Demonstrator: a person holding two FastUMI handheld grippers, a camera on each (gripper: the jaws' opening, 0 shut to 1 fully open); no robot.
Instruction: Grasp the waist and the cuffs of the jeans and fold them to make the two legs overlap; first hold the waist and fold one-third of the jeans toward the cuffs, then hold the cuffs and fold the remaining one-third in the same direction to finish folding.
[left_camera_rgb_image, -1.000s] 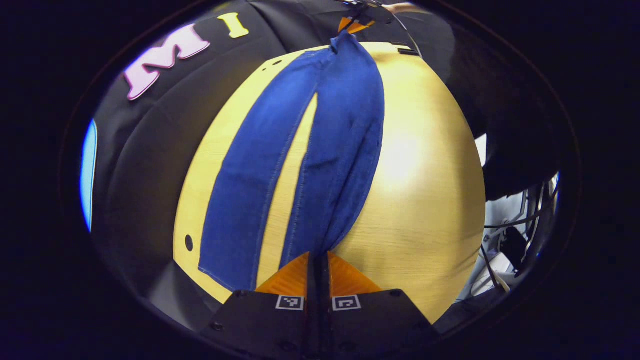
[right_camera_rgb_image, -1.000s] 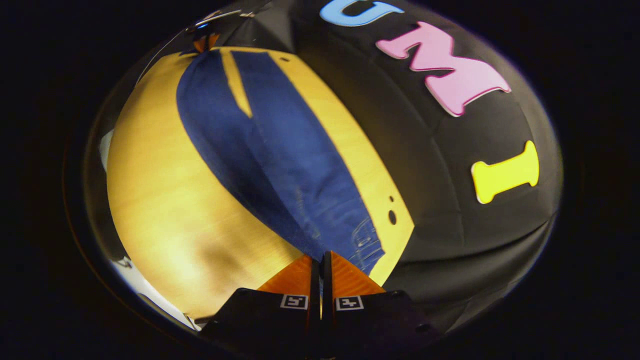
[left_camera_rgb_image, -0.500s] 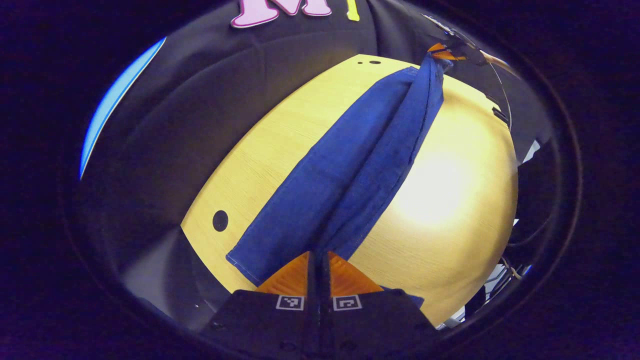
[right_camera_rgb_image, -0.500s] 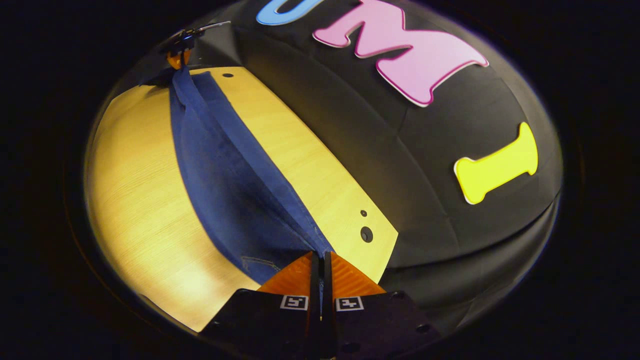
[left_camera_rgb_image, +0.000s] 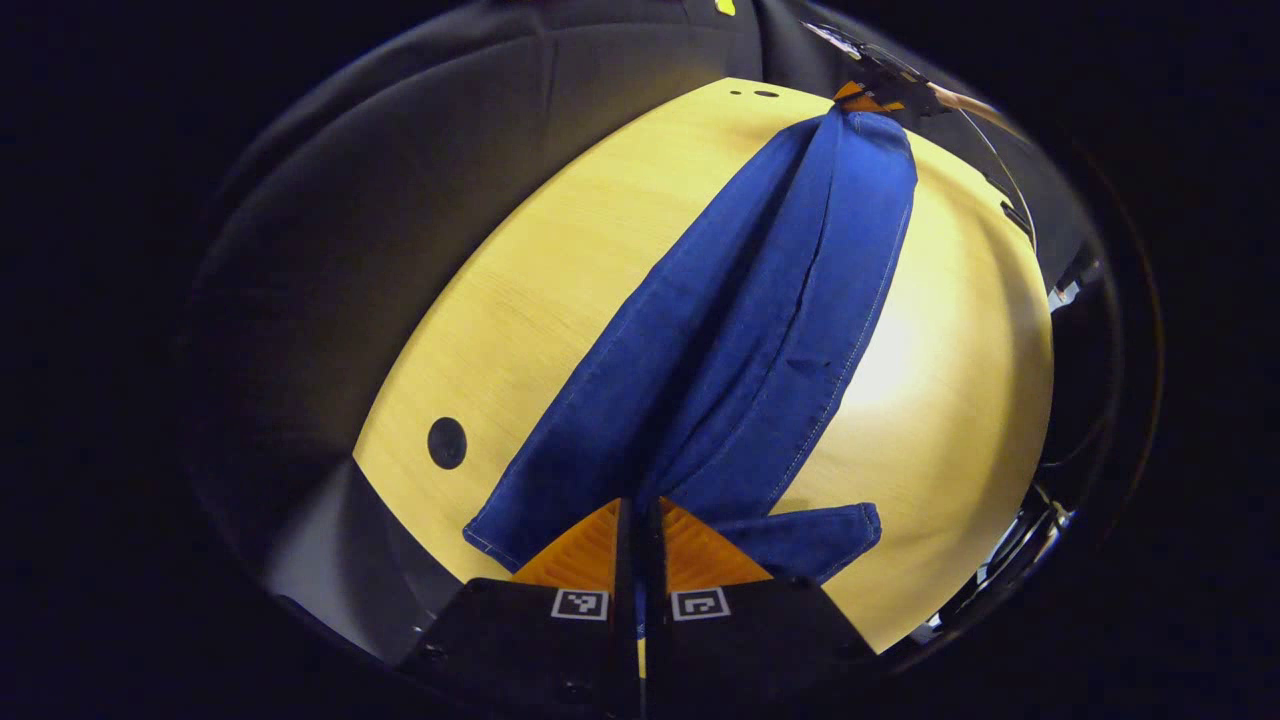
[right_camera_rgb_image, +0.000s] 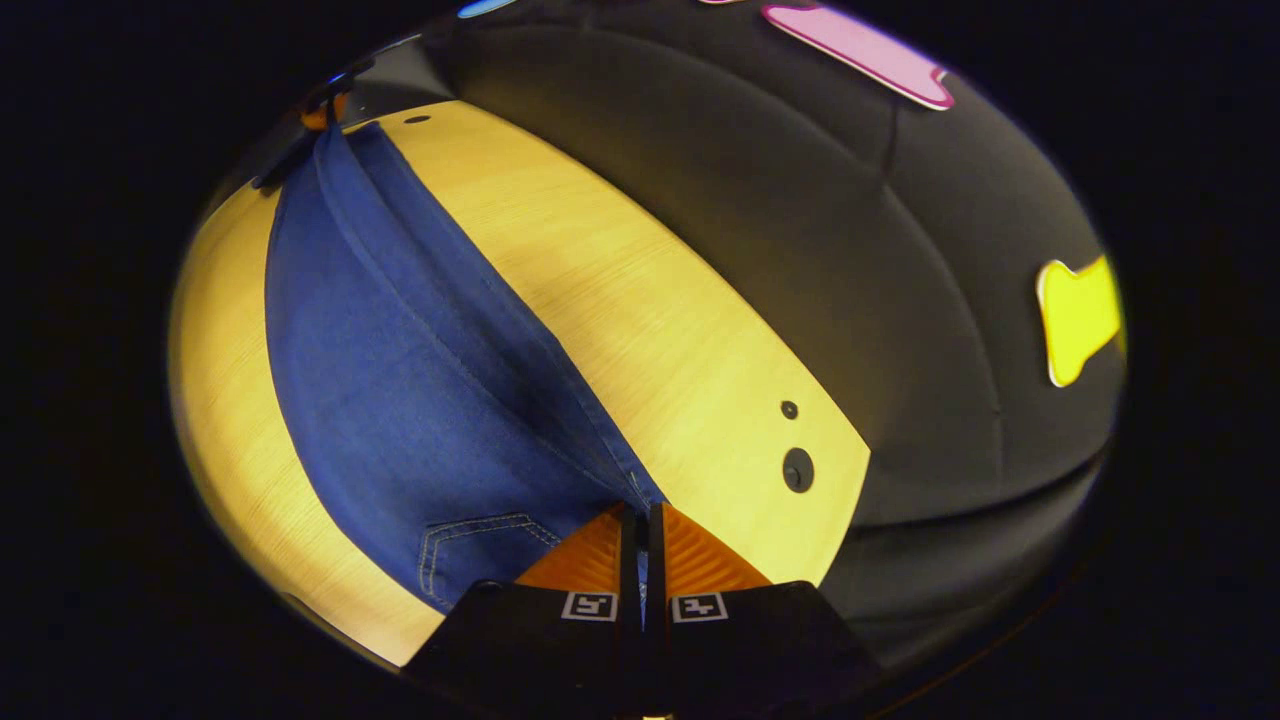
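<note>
The blue jeans (left_camera_rgb_image: 760, 320) lie lengthwise on the yellow wooden table (left_camera_rgb_image: 520, 310), one leg laid over the other. My left gripper (left_camera_rgb_image: 640, 515) is shut on a cuff at the near end in the left gripper view; a cuff end (left_camera_rgb_image: 815, 535) sticks out to its right. My right gripper (right_camera_rgb_image: 640, 520) is shut on the waist, with a stitched back pocket (right_camera_rgb_image: 480, 545) just left of its fingers. The jeans (right_camera_rgb_image: 400, 370) stretch between the two grippers. The right gripper (left_camera_rgb_image: 862, 95) shows at the far end in the left gripper view, and the left gripper (right_camera_rgb_image: 318, 108) at the far end in the right gripper view.
Round dark holes (left_camera_rgb_image: 447, 442) (right_camera_rgb_image: 797, 469) sit near the table's back edge, beside the booth's black cloth wall (right_camera_rgb_image: 800, 230). Bare wood lies on both sides of the jeans. Cables and equipment (left_camera_rgb_image: 1050, 470) show past the table's front edge.
Both grippers carried the held leg sideways toward the wall side. The strip of table between the legs has closed and the legs now overlap. Both stayed shut.
</note>
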